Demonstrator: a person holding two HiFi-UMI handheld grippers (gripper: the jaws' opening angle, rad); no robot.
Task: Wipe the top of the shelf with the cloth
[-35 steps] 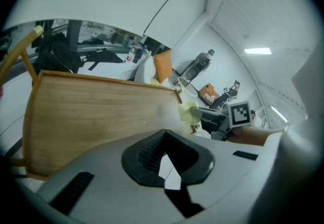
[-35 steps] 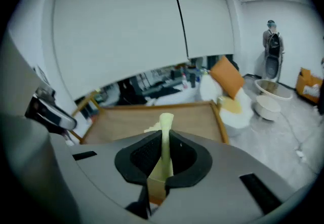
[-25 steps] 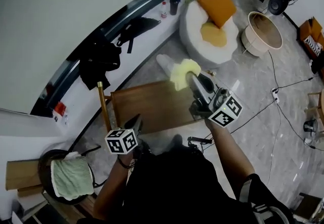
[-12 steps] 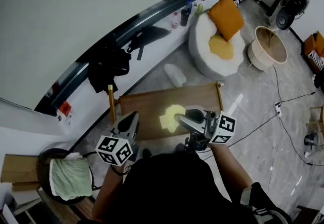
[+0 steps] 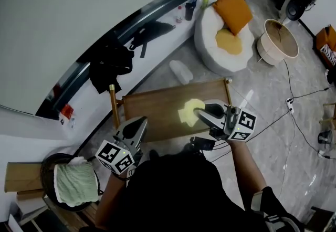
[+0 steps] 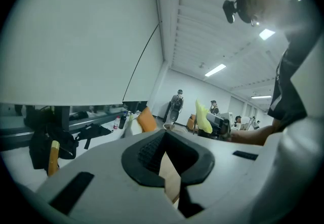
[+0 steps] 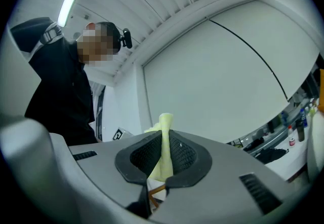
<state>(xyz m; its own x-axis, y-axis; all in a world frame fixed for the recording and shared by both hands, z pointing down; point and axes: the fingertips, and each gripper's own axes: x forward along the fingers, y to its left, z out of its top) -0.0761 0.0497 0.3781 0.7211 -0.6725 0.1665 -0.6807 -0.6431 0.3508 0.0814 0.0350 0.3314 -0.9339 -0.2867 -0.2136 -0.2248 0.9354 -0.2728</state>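
Left claw is hovering at the near left corner of the shelf, jaws drawn almost together with nothing between them. A green towel is lying on a dark round stand on the floor, near left.

Right claw is pinching the cloth, which is resting on the shelf top toward its right end. The cloth is showing pale yellow and bunched, one fold standing up between the jaws.

A gold post is standing at the shelf's far left corner. Beyond, a clear bottle is lying on the floor, and black bags are sitting on the wall ledge. Farthest off, a white beanbag is carrying an orange cushion, with a round basket beside it.
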